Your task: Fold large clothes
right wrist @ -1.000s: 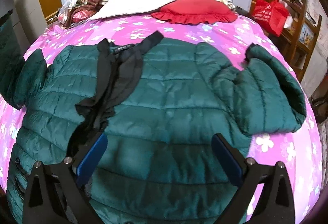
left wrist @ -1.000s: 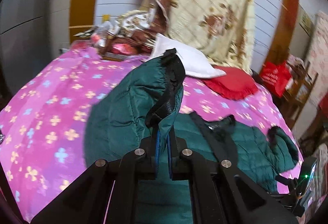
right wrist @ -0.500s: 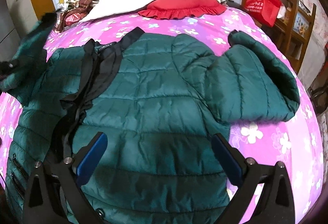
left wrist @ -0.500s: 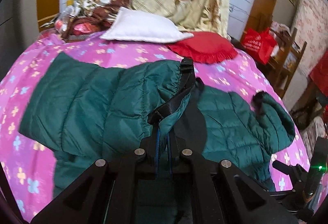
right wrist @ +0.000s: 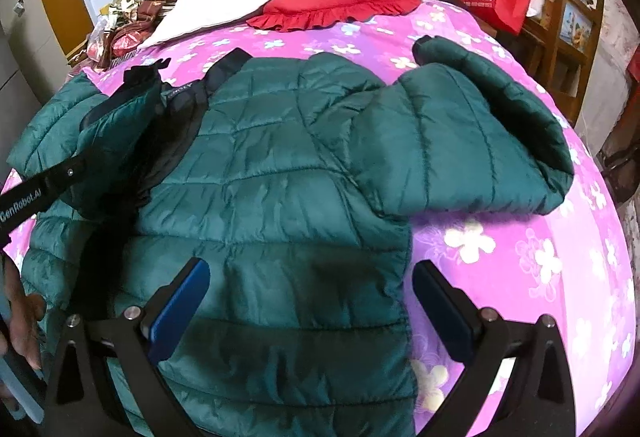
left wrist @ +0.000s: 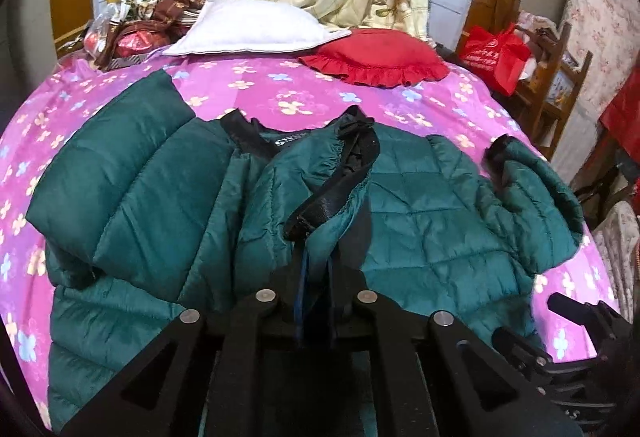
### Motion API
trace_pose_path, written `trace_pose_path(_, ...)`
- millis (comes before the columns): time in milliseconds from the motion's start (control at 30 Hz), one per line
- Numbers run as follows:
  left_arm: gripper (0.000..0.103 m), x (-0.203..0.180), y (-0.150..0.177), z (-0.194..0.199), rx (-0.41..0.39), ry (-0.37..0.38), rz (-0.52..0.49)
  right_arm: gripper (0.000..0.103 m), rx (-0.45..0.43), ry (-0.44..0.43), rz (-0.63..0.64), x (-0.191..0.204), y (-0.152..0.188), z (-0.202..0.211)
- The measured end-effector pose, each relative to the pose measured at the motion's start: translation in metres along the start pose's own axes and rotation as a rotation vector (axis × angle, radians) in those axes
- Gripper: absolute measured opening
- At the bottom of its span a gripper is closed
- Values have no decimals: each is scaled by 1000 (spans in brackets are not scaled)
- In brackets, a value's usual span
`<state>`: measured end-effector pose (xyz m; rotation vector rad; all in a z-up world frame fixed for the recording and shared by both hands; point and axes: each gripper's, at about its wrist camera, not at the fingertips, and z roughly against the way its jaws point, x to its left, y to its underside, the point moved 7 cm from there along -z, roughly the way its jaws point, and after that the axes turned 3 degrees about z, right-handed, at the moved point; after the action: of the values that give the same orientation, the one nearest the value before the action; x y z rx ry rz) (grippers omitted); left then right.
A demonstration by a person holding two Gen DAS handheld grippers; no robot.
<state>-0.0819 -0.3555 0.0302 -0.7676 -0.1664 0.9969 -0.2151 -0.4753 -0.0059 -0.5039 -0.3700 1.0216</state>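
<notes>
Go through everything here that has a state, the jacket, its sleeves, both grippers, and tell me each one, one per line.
Green jacket: spread on the pink bedspread, front open at the collar.
Left sleeve: cuff pinched and lifted over the jacket body.
Right sleeve: lying bent out to the side on the bedspread, not held.
Left gripper: shut on the sleeve cuff.
Right gripper: open, empty, above the jacket hem.

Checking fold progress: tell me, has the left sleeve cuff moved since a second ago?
Yes. The cuff, held by the left tool, came down and rightward, from near the white pillow onto the jacket.
</notes>
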Motion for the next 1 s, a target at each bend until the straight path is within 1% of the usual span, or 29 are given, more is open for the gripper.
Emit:
trace_pose_path(67,0,0,-1,6,8,44,18,103,-4,-6,-8,-1,-1,1)
trace_pose_path(167,4,2,-3,25,-4,88,28,103,-10,-17,-12,2,-4,3)
trace_pose_path(233,7,4,-5,40,-19,99,16,103,-13,-29,-13,5,-6,4)
trace_pose_path(367,8,16,-7,67,-35,111,11,103,-11,-50,-15,15,-10,5)
trace_pose_path(467,8,35,-12,89,-75,69,8,103,-17,-70,-13,24,-13,7)
trace_pose_path(600,9,69,-19,103,-111,-37,10,103,-6,-125,-23,43,-22,2)
trace_pose_path(667,9,92,-22,105,-118,-91,30,103,5,-154,-29,53,-27,-2)
trace_pose_path(733,9,111,-22,106,-123,-123,56,103,7,-179,-31,65,-34,-7)
trace_pose_path(867,9,141,-22,103,-126,-173,92,103,14,-183,-11,85,-43,-18)
trace_pose_path(1000,9,165,-20,92,-110,-198,137,103,14,-191,-7,99,-50,-30)
